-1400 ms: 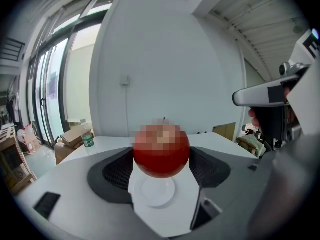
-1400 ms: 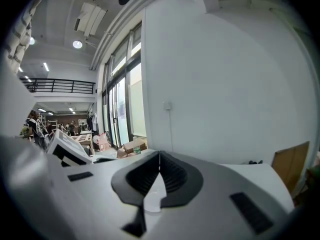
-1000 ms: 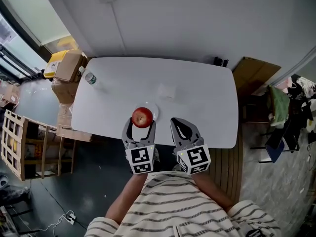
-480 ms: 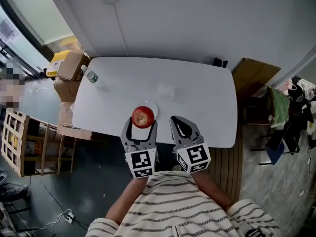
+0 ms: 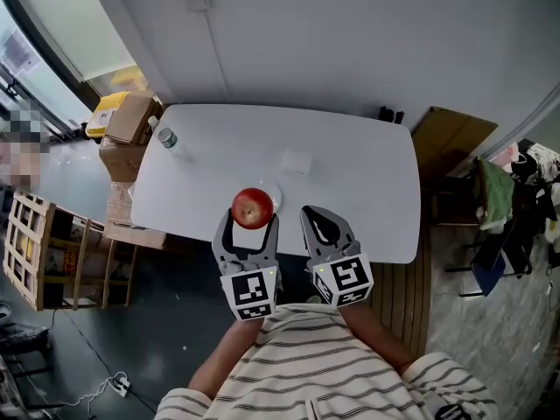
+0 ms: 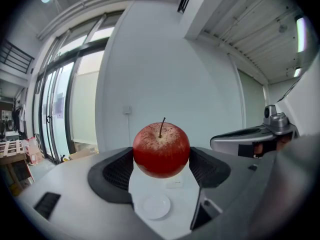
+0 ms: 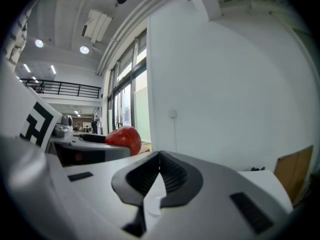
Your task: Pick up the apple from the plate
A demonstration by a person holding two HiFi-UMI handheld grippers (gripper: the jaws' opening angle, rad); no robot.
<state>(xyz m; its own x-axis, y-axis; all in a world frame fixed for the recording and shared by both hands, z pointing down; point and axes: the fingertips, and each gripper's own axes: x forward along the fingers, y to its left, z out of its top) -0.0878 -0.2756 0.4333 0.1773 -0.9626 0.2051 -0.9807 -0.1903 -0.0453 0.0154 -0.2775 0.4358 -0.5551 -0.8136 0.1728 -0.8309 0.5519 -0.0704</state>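
Between the jaws of the left gripper [image 6: 161, 168], a red apple [image 6: 161, 150] is pinched from both sides, its thin stem pointing up. The dark ribbed pads [image 6: 117, 171] are pressed against the apple's flanks. The fruit is held in the air, clear of the small round white plate [image 6: 156, 206], which is seen below it on the white table [image 5: 359, 191]. From the head view, the apple is seen over the table's near edge, with the plate partly covered by it.

Just beside the left gripper, on the person's right, the right gripper [image 7: 158, 178] is held over the same near edge. Its jaws are pressed together at the tips and nothing is gripped between them. A cube with black-and-white square markers is carried on each gripper.

Farther out on the table, a small pale flat object [image 5: 297, 161] lies near the middle, and a clear bottle [image 5: 164, 136] stands at the far left corner. Cardboard boxes [image 5: 129, 116] are stacked just off that corner. A striped shirt [image 5: 324, 366] worn by the person fills the bottom of the head view.
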